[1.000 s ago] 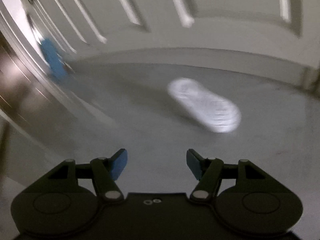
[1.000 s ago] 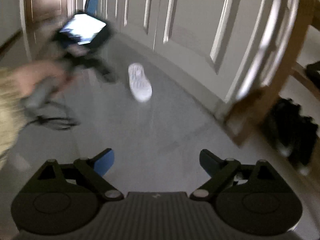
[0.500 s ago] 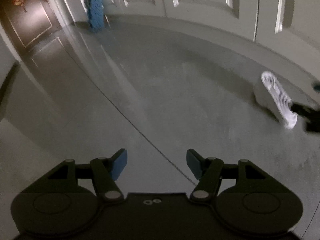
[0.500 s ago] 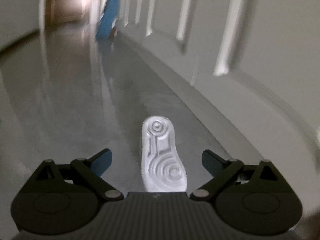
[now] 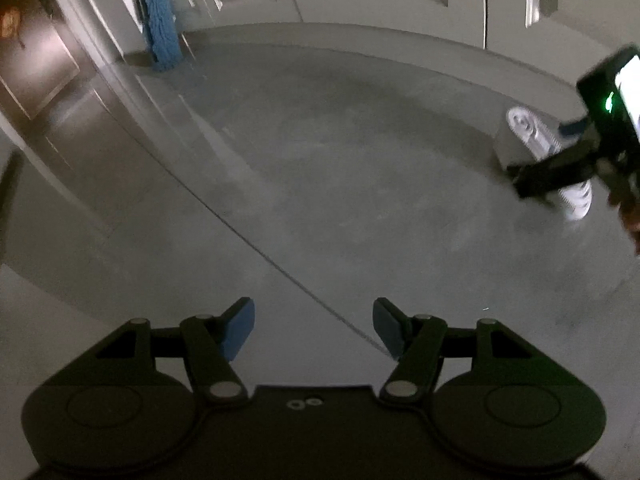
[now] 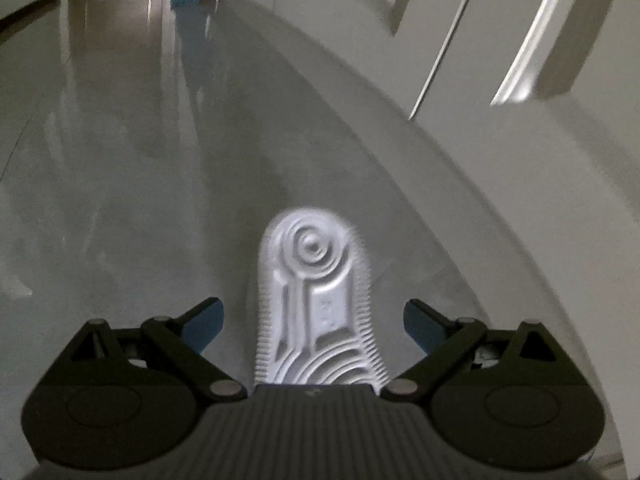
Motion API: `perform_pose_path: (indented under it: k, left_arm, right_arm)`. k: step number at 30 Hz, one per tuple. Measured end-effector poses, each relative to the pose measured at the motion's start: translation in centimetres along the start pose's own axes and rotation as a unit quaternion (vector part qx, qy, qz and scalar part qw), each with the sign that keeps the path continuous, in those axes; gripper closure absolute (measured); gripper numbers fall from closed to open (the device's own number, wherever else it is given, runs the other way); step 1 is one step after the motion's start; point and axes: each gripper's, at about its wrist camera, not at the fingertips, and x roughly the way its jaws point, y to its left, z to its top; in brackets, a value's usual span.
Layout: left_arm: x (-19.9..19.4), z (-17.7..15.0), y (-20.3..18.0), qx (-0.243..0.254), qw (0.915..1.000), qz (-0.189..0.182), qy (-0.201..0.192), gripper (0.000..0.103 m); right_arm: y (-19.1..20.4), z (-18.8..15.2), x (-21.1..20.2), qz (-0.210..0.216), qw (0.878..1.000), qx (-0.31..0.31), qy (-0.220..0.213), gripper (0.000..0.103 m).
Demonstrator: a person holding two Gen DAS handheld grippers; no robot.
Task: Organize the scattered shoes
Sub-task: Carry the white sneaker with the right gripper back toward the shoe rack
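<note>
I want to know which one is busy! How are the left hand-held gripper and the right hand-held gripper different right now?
The right hand-held gripper has the white shoe, sole up, between its open fingers; the left hand-held gripper has only bare floor there. The right one sits down at the shoe; the left one is well away from it. Both are open, black, with blue fingertips.

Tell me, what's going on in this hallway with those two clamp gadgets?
A person is tidying shoes with a handheld gripper in each hand. The right gripper is open, its fingers on either side of a white shoe lying sole-up on the grey floor near the panelled wall; it has not closed. The left gripper is open, holding nothing, over bare floor. A blue mop leans further down.
</note>
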Motion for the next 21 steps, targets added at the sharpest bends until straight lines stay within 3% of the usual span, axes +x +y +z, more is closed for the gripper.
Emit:
perform_pose_path:
  k: [1,4,10,14,18,21]
  left_arm:
    - [0.2,0.1,0.1,-0.01,0.9999,-0.005,0.003,0.037]
    - [0.8,0.4,0.1,-0.017,0.9998,-0.004,0.009,0.037]
    - [1.8,0.9,0.1,-0.031,0.9993,0.0,0.021,0.037]
    - [1.8,1.5,-0.7,-0.033,0.9993,0.0,0.019,0.037]
    - [0.3,0.6,-1.7,-0.011,0.9999,-0.002,0.004,0.037]
    - [-1.9,0.2,-5.1,0.018,0.999,-0.023,-0.034,0.037]
  right_arm:
    - [0.0,-0.2,-0.1,-0.002,1.0,0.002,-0.005,0.007]
    - [-0.1,-1.0,-0.5,-0.001,1.0,0.014,-0.011,0.031]
    - [-0.3,-1.9,-1.5,0.013,1.0,0.01,-0.022,0.033]
    - [-1.5,-2.5,-4.7,0.028,0.996,0.051,-0.062,0.033]
    - [-4.4,-4.9,-11.5,0.097,0.983,0.128,-0.089,0.033]
    - [-6.9,-8.8,-17.5,0.147,0.967,0.191,-0.084,0.033]
